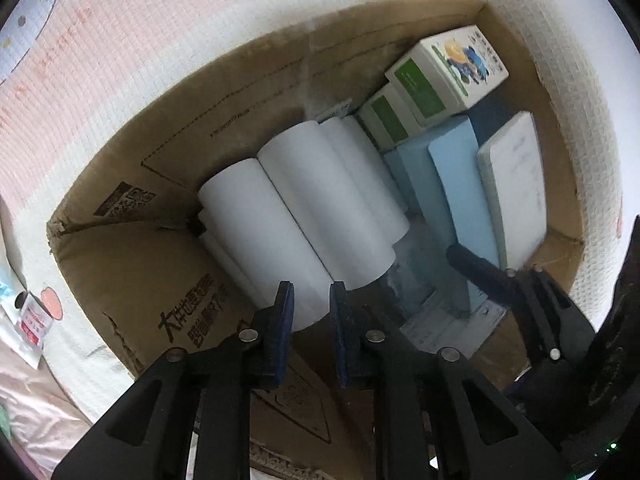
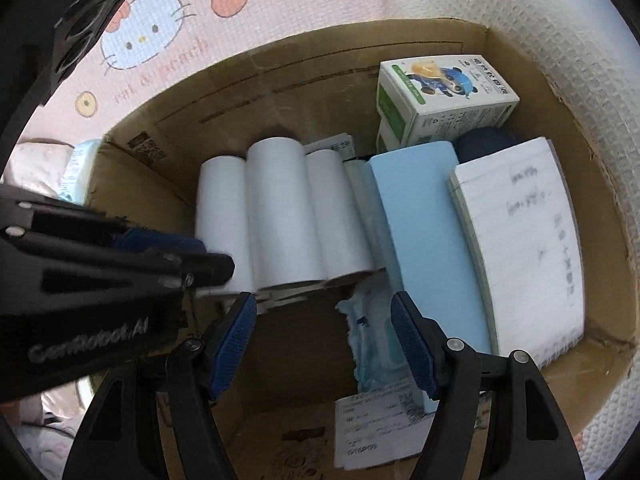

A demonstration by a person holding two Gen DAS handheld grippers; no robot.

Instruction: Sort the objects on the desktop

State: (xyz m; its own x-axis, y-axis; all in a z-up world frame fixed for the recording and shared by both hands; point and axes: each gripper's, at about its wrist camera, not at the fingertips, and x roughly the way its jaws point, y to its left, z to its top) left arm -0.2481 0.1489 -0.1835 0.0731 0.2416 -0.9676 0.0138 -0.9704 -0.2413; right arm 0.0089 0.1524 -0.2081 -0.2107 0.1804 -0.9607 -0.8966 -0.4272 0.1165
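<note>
The left gripper hangs over the near edge of the cardboard box with its jaws drawn narrow and nothing between them; the tips sit just above the near end of the white paper rolls, and whether they touch a roll cannot be told. The right gripper is also over the box, jaws spread wide and empty, poised above a crumpled blue-and-white packet on the box floor. Outward from there, the box looks largely packed: the rolls lie side by side along the left half, a light blue book and a white notepad with handwriting stand on edge to the right, and two white-and-green cartons are stacked in the far right corner with a dark blue object just beside them. A shipping label shows at the near wall. Judging by this, most of the sorting seems done, with like things grouped together. What may remain lies outside: a small sachet rests on the patterned mat to the left of the box, well apart from both grippers.
</note>
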